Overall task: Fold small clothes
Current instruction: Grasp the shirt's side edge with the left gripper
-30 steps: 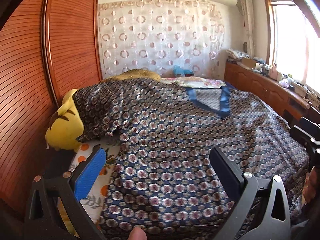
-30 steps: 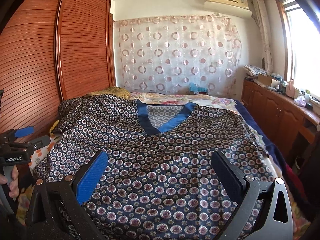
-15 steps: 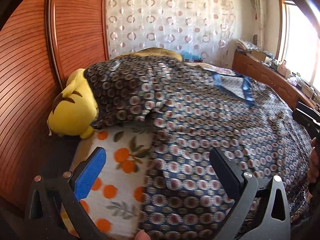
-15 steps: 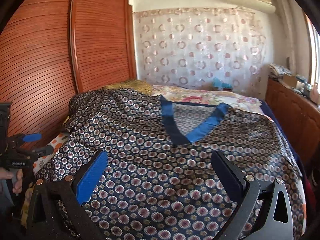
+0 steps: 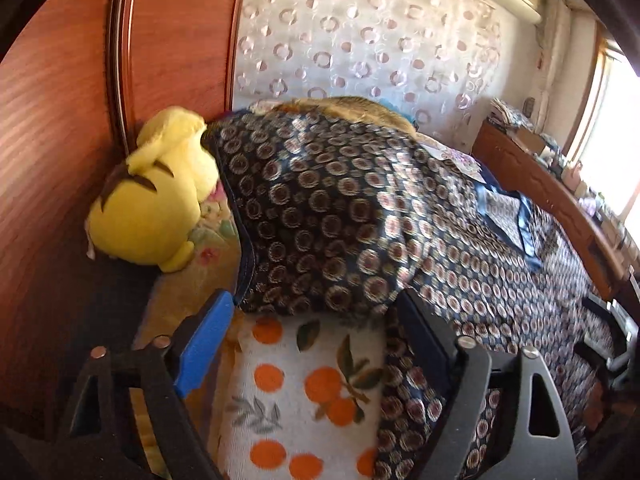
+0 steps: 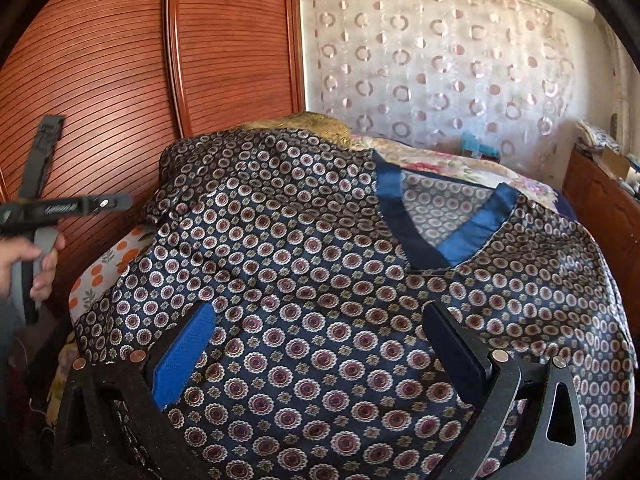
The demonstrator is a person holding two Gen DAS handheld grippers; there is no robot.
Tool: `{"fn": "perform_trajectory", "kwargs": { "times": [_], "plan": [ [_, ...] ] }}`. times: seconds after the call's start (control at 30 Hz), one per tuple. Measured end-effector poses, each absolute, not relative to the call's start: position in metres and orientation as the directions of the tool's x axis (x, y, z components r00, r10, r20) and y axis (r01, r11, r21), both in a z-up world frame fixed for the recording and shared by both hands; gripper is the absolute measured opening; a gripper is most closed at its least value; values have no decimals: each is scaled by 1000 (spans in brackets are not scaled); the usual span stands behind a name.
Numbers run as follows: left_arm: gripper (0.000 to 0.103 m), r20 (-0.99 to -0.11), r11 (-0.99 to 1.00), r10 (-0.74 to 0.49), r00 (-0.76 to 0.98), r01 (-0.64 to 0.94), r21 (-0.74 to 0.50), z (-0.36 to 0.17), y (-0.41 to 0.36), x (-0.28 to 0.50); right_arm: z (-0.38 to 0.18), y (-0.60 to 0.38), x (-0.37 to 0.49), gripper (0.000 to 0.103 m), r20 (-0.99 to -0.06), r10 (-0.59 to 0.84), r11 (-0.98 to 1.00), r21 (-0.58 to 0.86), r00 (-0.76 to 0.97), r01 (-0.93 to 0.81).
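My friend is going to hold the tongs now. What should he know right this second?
Left tongs: open, jaws just been closing a little, nothing gripped; they point at the lower edge of the shirt's sleeve, above the orange-print cloth.
Right tongs: open and empty, over the body of the patterned shirt.
The shirt lies spread flat on the bed, blue V-neck facing up, one sleeve lying against the yellow plush toy.
Done: shirt laid out.
Left: no fold made yet. Probably take the sleeve and fold it inward, then fold the body.
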State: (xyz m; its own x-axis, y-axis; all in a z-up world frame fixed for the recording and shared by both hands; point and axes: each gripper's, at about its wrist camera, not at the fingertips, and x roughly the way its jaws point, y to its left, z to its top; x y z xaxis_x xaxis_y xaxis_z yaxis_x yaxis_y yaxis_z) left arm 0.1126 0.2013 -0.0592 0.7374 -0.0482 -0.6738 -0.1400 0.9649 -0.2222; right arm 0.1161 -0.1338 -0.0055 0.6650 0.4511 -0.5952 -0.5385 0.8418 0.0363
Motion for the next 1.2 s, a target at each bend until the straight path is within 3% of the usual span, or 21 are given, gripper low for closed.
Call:
{"fn": "perform_trajectory", "kwargs": {
  "times": [0.13,0.4,0.57,0.63,0.7,0.83,1.2],
  "plan": [
    [79,-702,940,-64,709,-194,-281,-74,219,125,-2,-130,112,103,-594,452,838,26,666,-545],
    [69,-776,946,-45,630,-222,-235,-91,218,141,-5,-125,108,103,-586,453,837,18,672,-547],
    [44,-784,937,-87,615,-217,-274,-99,223,145,-7,-123,106,103,-582,451,838,16,676,-545],
    [39,-782,940,-81,618,-213,-266,-98,221,144,-10,-121,107,103,-581,448,840,14,679,-542],
    [34,-777,949,-53,627,-210,-234,-96,218,141,-10,-122,107,103,-583,445,843,16,680,-538],
    [12,-759,959,3,651,-217,-182,-90,222,138,-12,-124,109,103,-588,442,847,24,678,-531],
    [6,-646,987,-51,762,-62,-151,-33,177,137,-16,-128,112,103,-593,431,853,21,680,-522]
  ]
}}
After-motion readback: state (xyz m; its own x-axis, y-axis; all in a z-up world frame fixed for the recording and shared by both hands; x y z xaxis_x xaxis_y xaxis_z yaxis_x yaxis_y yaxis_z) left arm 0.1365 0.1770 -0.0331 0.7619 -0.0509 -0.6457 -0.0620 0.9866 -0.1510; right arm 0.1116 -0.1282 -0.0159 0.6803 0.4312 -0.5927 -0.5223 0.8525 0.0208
